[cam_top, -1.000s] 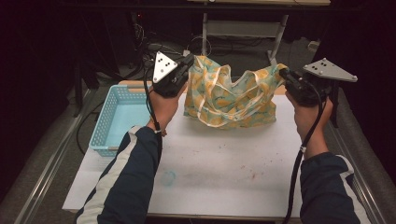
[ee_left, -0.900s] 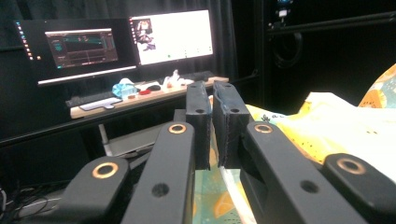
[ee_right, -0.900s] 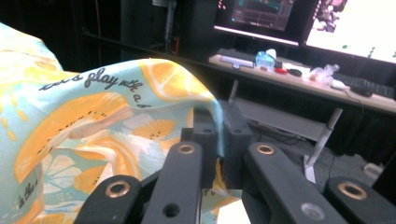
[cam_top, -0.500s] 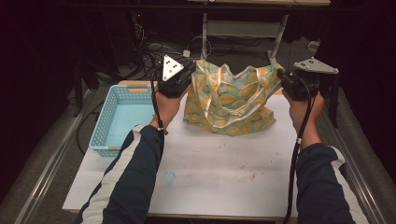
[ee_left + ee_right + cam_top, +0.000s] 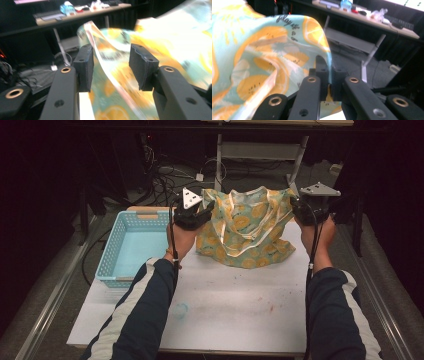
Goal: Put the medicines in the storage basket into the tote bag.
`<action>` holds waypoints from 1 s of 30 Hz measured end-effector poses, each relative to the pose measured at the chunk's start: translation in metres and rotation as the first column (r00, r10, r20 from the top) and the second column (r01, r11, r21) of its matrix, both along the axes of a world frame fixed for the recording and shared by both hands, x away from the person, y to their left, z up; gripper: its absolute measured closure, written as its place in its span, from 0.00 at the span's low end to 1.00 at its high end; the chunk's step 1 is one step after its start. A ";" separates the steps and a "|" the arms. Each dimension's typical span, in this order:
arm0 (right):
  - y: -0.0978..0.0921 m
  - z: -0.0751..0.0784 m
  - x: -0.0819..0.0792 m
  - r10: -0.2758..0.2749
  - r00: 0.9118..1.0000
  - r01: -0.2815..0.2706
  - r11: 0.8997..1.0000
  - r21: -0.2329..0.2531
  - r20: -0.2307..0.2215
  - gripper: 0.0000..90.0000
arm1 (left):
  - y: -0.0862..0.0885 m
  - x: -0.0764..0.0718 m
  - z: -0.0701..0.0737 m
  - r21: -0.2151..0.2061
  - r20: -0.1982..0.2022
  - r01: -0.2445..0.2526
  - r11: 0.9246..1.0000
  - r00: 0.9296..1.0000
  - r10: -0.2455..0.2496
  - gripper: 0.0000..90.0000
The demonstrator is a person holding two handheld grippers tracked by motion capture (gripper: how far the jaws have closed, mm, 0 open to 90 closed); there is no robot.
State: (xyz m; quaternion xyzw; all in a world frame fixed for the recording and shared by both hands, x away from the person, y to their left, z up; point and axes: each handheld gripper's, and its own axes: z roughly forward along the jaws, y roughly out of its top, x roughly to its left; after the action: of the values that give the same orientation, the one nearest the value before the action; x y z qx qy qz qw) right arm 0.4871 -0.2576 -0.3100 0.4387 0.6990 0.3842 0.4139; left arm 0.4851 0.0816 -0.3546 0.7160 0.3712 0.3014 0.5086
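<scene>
Right gripper (image 5: 298,208) is clamping its jaws tight on the right top corner of the pale-green fabric tote bag with orange citrus print (image 5: 247,227), lifting that edge. Left gripper (image 5: 206,211) is sitting at the bag's left top corner, jaws spread apart, blurred fabric and strap lying between them without being pinched. Bag bottom is resting on the white table (image 5: 225,310), just beside the light-blue plastic mesh basket (image 5: 131,245).

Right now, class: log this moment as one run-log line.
right gripper: shut on tote bag edge | left gripper: open, jaws astride bag fabric | bag: partly lifted off table | basket: left
</scene>
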 end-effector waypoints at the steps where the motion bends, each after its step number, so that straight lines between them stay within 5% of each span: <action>1: -0.002 -0.002 0.001 -0.005 1.000 0.005 1.000 0.011 -0.008 0.98 | -0.002 0.000 -0.005 0.011 -0.012 0.004 1.000 1.000 -0.004 0.60; 5: -0.008 -0.009 0.006 -0.041 0.998 0.042 0.999 0.010 -0.039 0.98 | -0.010 -0.001 -0.028 0.047 -0.054 0.018 0.999 0.998 -0.015 0.60; 7: -0.008 -0.014 0.008 -0.046 0.998 0.046 0.999 0.005 -0.052 0.98 | -0.012 -0.001 -0.035 0.066 -0.064 0.023 0.998 0.998 -0.019 0.67; 11: -0.005 -0.018 0.008 -0.034 0.998 0.034 0.999 -0.001 -0.054 0.98 | -0.011 0.001 -0.035 0.114 -0.057 0.030 0.993 0.998 -0.023 0.89; 16: 0.000 -0.014 -0.001 0.001 1.000 -0.001 1.000 0.019 -0.027 0.97 | -0.007 -0.003 -0.035 0.107 -0.050 0.029 0.994 0.998 -0.024 0.91; 24: 0.007 -0.013 -0.020 0.088 0.996 -0.087 0.995 0.054 -0.001 0.94 | 0.001 -0.020 -0.027 0.112 -0.014 0.054 0.992 0.998 -0.053 0.71; 28: 0.009 -0.014 -0.027 0.124 0.992 -0.124 0.991 0.059 -0.007 0.86 | 0.003 -0.033 -0.023 0.157 0.035 0.032 0.987 0.999 -0.038 0.54; 30: 0.010 -0.014 -0.031 0.141 0.990 -0.142 0.987 0.070 0.008 0.72 | 0.006 -0.037 -0.022 0.163 0.042 0.031 0.986 0.998 -0.039 0.49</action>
State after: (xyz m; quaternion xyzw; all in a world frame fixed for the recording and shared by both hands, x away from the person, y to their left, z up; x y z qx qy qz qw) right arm 0.4564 -0.2475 -0.3239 0.4019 0.7138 0.4376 0.3707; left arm 0.4486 0.0877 -0.3768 0.7545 0.3213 0.3376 0.4622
